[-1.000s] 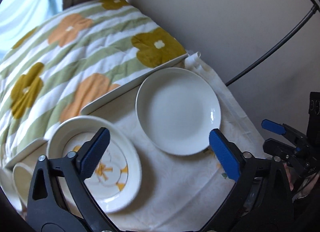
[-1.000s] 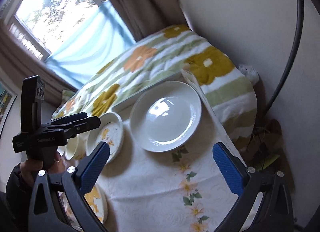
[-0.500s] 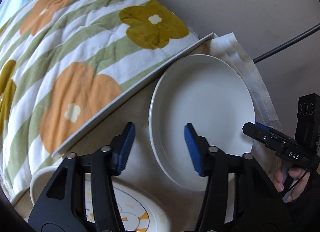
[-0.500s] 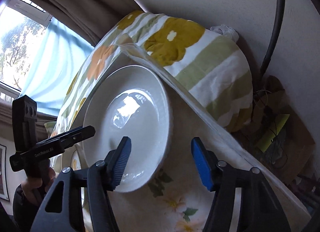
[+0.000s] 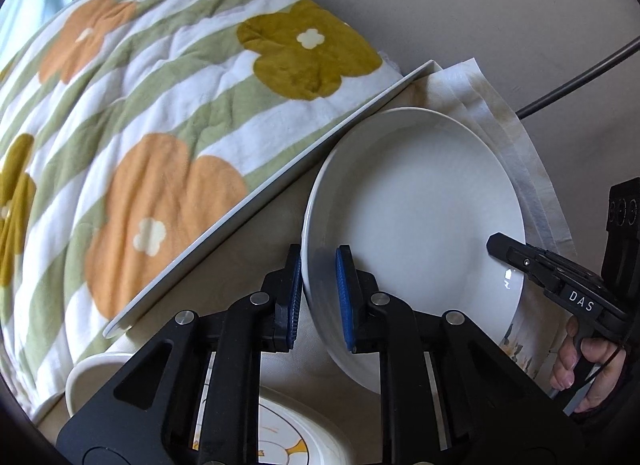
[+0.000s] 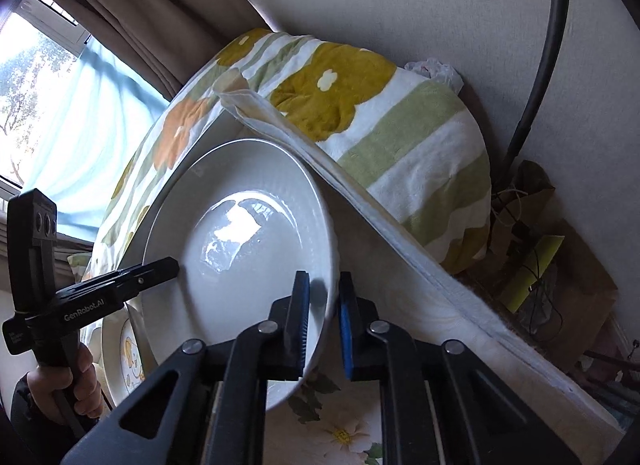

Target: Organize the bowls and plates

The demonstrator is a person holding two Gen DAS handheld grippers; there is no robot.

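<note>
A large plain white plate (image 5: pixel 416 201) lies on the table near the wall. My left gripper (image 5: pixel 318 293) is shut on its left rim, one blue pad under and one over. My right gripper (image 6: pixel 324 317) is shut on the opposite rim of the same plate (image 6: pixel 240 249). In the left wrist view the right gripper (image 5: pixel 520 261) reaches onto the plate from the right. In the right wrist view the left gripper (image 6: pixel 160 269) reaches in from the left. A patterned plate (image 5: pixel 288 433) with yellow marks sits below my left gripper.
A flowered striped blanket (image 5: pixel 160 113) lies over a white board (image 5: pixel 280 189) beside the plate. A white cup (image 5: pixel 92 381) stands at the lower left. The floral tablecloth (image 6: pixel 340 425) covers the table, a black cable (image 6: pixel 548 45) runs up the wall, and clutter (image 6: pixel 540 277) lies beyond the table edge.
Both grippers have moved in and closed on opposite rims of the white plate; half a second ago their jaws were still open around it.
</note>
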